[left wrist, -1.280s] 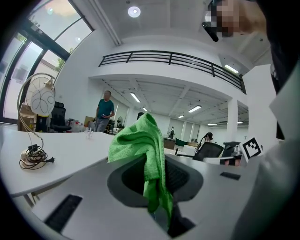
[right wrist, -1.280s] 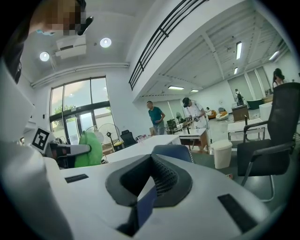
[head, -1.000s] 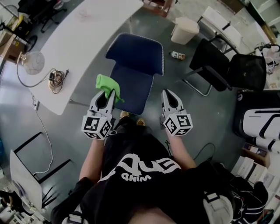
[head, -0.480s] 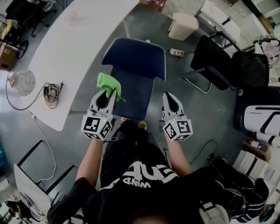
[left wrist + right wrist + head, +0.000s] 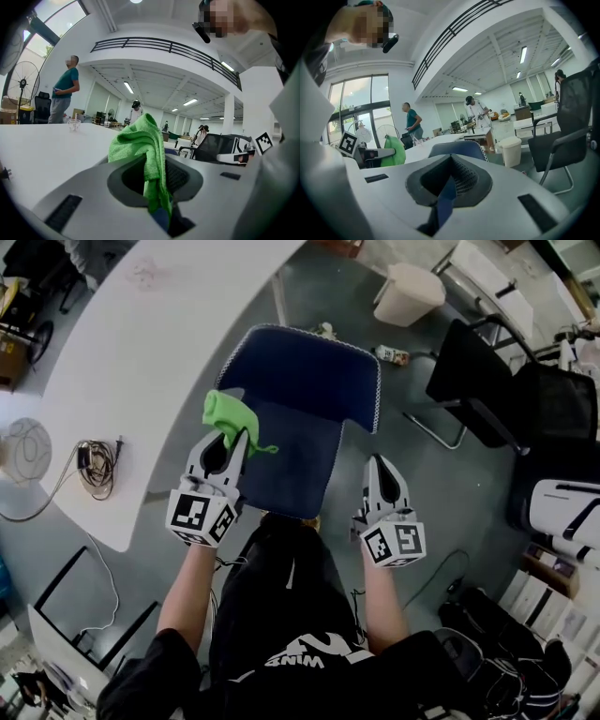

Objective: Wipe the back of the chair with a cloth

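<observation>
- Head view: I am watching the left hand-held gripper [image 5: 232,439] clenching a green cloth [image 5: 227,414], which is bunching up just past its tips. The cloth is hovering over the left edge of the blue chair [image 5: 300,371], which is lying directly ahead of both tools.
- The right hand-held gripper [image 5: 380,465] is hanging just off the chair's right edge with its jaws pressed together and nothing in them. It is sitting well apart from the left one, with the chair between them.
- To the left of the left hand-held gripper the white counter [image 5: 141,352] is running past, carrying a cable bundle [image 5: 94,456]. A white bin [image 5: 411,292] and a black chair [image 5: 487,381] are standing ahead and to the right of the right tool.
- Left gripper view: the left hand-held gripper [image 5: 157,190] is squeezing the green cloth [image 5: 138,140]. The fabric is rising in a crumpled peak above the jaws and trailing down between them. The counter [image 5: 42,150] is stretching away on its left.
- Right gripper view: the right hand-held gripper [image 5: 449,171] is showing its jaws closed on nothing, with only a thin blue sliver visible in the slit. The blue chair [image 5: 457,149] is rising just beyond its tips. The green cloth [image 5: 393,151] is showing off to its left, and the white bin [image 5: 510,151] and black chair [image 5: 567,126] are standing to its right.
</observation>
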`<move>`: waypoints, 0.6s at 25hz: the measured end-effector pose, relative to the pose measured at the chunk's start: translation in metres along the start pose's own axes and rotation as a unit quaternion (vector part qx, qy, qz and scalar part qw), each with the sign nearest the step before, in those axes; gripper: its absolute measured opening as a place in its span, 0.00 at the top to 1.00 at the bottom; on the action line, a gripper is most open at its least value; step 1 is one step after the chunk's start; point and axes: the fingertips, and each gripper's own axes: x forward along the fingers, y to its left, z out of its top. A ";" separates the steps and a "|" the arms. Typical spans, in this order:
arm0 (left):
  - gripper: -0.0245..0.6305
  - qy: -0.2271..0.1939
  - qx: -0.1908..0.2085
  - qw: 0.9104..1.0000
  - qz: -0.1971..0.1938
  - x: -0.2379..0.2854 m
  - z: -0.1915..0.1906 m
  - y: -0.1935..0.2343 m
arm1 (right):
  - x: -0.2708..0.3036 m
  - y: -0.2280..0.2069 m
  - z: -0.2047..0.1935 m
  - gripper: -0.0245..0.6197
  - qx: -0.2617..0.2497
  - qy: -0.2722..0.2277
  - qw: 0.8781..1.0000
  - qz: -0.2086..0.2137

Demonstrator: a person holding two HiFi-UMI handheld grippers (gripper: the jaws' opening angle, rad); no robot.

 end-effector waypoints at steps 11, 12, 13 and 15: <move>0.86 0.006 -0.001 1.000 -0.003 0.038 -0.062 0.040 | 0.027 -0.006 -0.059 0.97 -0.007 0.009 1.000 -0.021; 0.86 0.006 -0.002 1.000 0.000 0.042 -0.065 0.044 | 0.029 -0.007 -0.063 0.97 -0.005 0.010 1.000 -0.021; 0.86 0.006 -0.003 1.000 0.002 0.044 -0.067 0.048 | 0.030 -0.007 -0.068 0.97 -0.003 0.010 1.000 -0.020; 0.86 0.005 -0.001 1.000 0.009 0.045 -0.072 0.054 | 0.028 -0.006 -0.076 0.97 0.003 0.012 1.000 -0.019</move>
